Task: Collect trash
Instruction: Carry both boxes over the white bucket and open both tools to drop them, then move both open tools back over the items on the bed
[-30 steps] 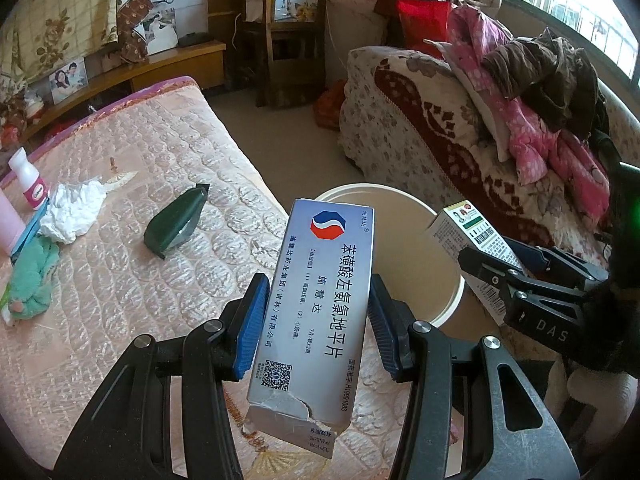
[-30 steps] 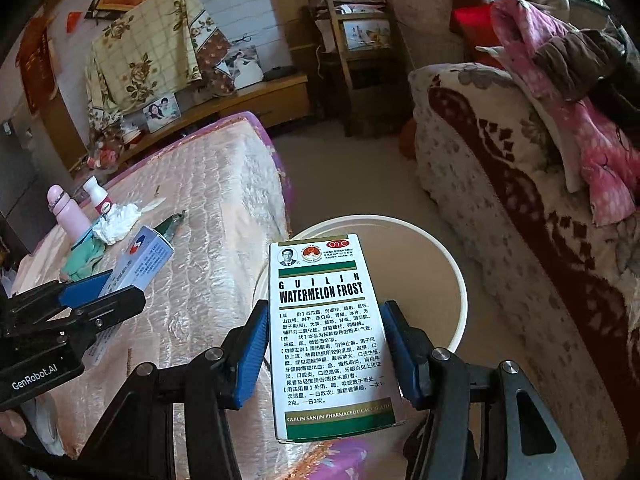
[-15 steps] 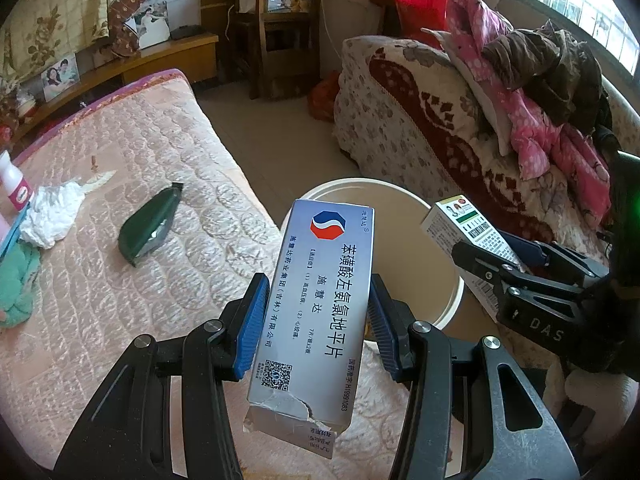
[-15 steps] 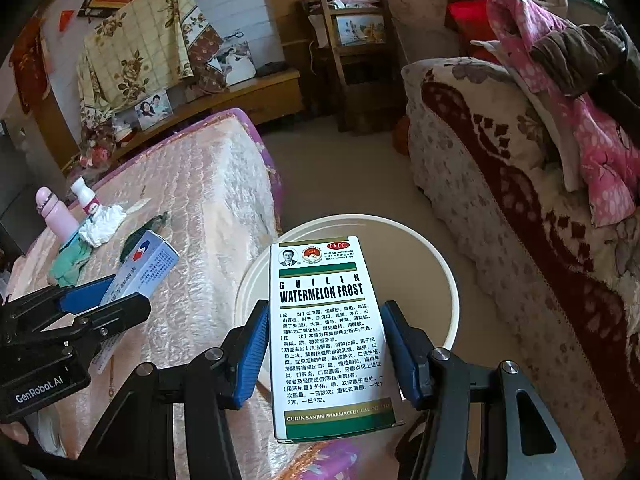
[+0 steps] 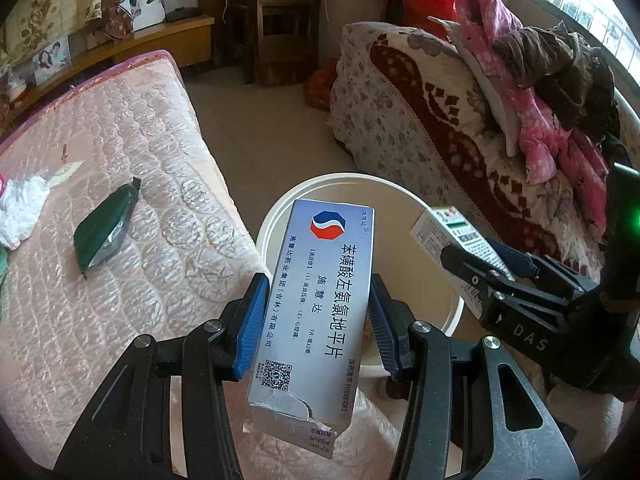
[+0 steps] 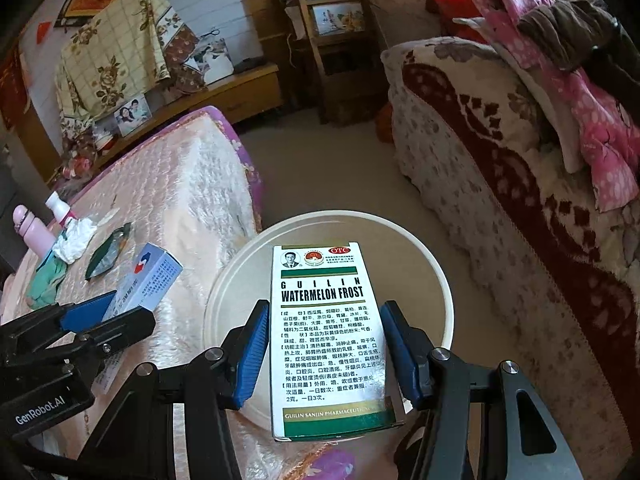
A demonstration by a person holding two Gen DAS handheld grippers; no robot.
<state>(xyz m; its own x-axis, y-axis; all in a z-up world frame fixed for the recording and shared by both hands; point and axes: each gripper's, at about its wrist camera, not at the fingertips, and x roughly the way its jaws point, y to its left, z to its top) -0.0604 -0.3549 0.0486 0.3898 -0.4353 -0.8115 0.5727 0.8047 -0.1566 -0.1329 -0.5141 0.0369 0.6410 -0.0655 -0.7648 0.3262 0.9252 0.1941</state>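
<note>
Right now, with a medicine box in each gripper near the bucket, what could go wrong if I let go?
1. The silver box in the left gripper seems to hang over the cream bucket rim beside the mattress, so it might bounce out.
2. The two grippers are close; the right gripper with the green and white box could bump the left.
3. The silver box's torn end flap could snag.

Domestic bedroom: quilted pink mattress (image 5: 120,208), blanket-covered sofa (image 5: 440,120) heaped with clothes (image 5: 540,80), wooden chair (image 6: 332,40), framed family photograph (image 6: 132,114) on a low cabinet (image 6: 240,88).
</note>
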